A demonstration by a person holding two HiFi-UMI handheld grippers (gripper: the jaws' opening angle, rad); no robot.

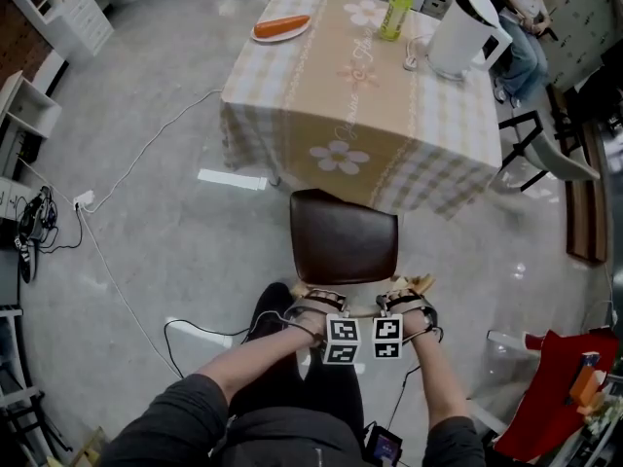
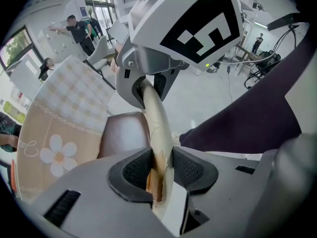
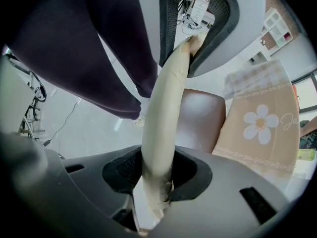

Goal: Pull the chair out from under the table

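Chair (image 1: pixel 343 236) legs hidden under own seat, at table's (image 1: pixel 428 95) near side. Chair's back rail (image 2: pixel 157 128) mostly covered in head view by left gripper (image 1: pixel 319 302) and right gripper (image 1: pixel 409 302); jaw tips not visible there. Table legs hidden by tablecloth (image 1: pixel 331 154) overhang. Seated person (image 1: pixel 524 47) beyond table's far right corner was cut off by frame edge. Green bottle (image 1: pixel 396 13) on table: label too small to read. Red object (image 1: pixel 550 402) to table's near right was cut off at edge, kind unclear.

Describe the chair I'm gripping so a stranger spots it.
Find the table with the beige flowered cloth. At its near edge stands a dark brown padded chair. Only its cream back rail is clamped in the left gripper and right gripper.
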